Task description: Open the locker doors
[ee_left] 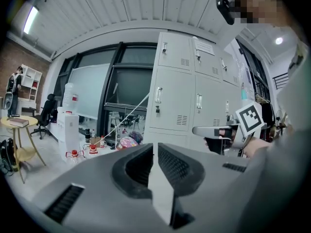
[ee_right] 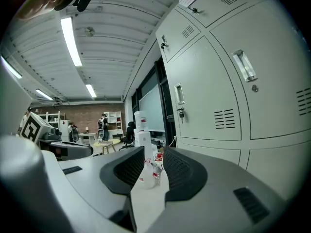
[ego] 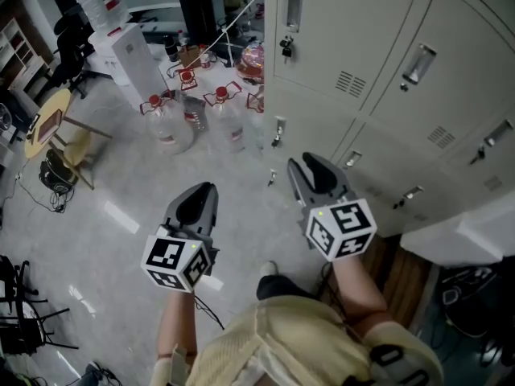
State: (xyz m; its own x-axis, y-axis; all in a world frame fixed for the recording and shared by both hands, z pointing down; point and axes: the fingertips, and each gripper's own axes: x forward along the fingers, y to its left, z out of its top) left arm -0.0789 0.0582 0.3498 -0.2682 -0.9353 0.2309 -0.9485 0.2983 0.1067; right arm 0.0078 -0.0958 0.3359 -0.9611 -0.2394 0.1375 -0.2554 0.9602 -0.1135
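Locker doors [ego: 354, 30] stand at our right, every one in view shut; none opened, so we judge the whole task left; left gripper [ego: 199, 193] pressed together, empty; right gripper [ego: 312, 166] spread, nothing between, clear of any handle; lower doors partly hidden behind it, rightmost cut off.

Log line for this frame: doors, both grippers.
locker doors: all visible ones closed | left gripper: shut, empty | right gripper: open, empty, not touching the doors
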